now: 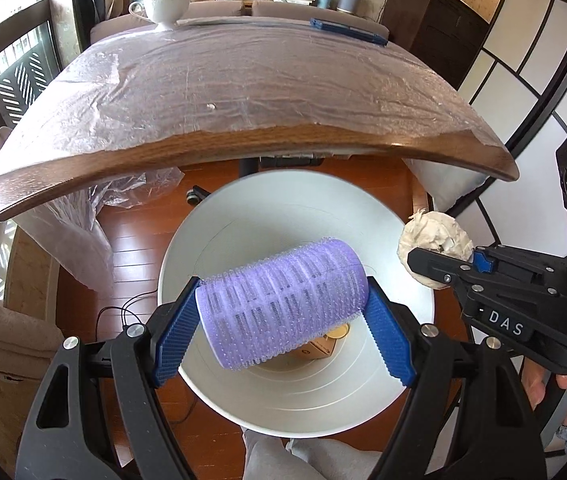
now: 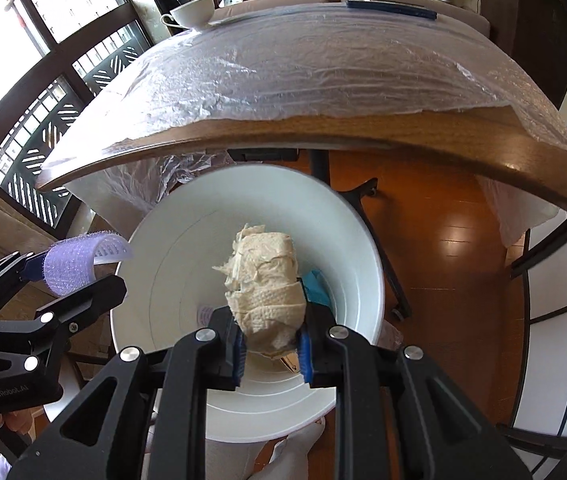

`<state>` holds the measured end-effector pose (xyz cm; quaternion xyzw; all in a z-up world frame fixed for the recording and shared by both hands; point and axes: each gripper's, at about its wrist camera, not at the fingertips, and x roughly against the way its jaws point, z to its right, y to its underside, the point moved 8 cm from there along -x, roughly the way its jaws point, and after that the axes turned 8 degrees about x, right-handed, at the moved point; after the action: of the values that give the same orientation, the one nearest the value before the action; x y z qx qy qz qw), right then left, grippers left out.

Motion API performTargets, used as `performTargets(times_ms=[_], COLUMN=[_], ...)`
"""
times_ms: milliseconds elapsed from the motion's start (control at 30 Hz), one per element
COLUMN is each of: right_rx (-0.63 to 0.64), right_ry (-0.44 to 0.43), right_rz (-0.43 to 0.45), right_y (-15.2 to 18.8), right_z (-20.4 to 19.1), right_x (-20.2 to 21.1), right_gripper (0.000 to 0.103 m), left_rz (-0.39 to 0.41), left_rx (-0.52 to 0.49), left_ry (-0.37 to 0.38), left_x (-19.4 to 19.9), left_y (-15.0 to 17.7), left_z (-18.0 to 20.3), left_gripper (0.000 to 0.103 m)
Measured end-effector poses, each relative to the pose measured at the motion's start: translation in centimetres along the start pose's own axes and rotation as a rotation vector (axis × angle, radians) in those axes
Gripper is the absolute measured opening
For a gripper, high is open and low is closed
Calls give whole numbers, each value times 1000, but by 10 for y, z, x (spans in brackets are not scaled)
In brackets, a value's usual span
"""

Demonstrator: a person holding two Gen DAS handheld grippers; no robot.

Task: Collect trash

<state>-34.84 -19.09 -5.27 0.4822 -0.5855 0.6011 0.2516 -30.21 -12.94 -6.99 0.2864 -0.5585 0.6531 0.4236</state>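
My left gripper point(image 1: 283, 312) is shut on a purple hair roller point(image 1: 283, 304) and holds it over the open white bin point(image 1: 411, 304). My right gripper point(image 2: 271, 344) is shut on a crumpled wad of paper towel point(image 2: 267, 280) over the same bin point(image 2: 155, 240). In the left wrist view the right gripper point(image 1: 435, 256) with the wad point(image 1: 439, 236) is at the bin's right rim. In the right wrist view the left gripper point(image 2: 67, 276) with the roller point(image 2: 75, 264) is at the bin's left rim. A small cardboard box point(image 1: 323, 348) and a blue scrap point(image 2: 317, 284) lie inside the bin.
The wooden table point(image 1: 243, 148), covered with clear plastic film, overhangs just beyond the bin. A white cup point(image 1: 163, 8) and a blue flat object point(image 1: 347, 32) stand at its far edge. A small crumb point(image 1: 210, 107) lies on the film. Plastic sheeting point(image 1: 83, 232) hangs left of the bin.
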Motion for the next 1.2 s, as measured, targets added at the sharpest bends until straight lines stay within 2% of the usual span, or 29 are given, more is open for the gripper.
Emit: performTargets(times_ms=[300,333,367,400,433,467,667,833,933,1033,1200], right_rx=[-5,-9,-17,-27,-30,-31,-27,-46,-51,-47,-45], right_ry=[9,14,13,10,13,12,12,-4,-10,13,75], right_rz=[-48,-51,-52,-46,-39,-35,-6,33,77,136,212], right_y=[10,11,12,12,11,11,5,-2,-14,-35,-87], right_z=[5,6,8,9,10,10,12,19,27,36,59], right_x=[-14,-15,-16,-15,-14,-13,-2,17,33,50,66], right_gripper=[23,30,41,46,50,50,57,76,87,97,98], left_rz=[-35,-44,-50,-53,-54,-51,-53,-24,46,130,221], left_rx=[13,15,17,19,24,29,52,77,92,90,86], left_ry=[-7,-6,-11,-17,-24,-27,-35,-25,-7,-21,-57], left_x=[-11,-12,-13,-14,-14,-14,-12,5,28,50,61], left_y=[4,5,5,5,5,5,7,0,-17,-45,-107], left_z=[-4,-5,-6,-6,-7,-8,-13,-13,-10,-12,-32], left_gripper=[80,81,81,83,90,94,95,96,101,101,101])
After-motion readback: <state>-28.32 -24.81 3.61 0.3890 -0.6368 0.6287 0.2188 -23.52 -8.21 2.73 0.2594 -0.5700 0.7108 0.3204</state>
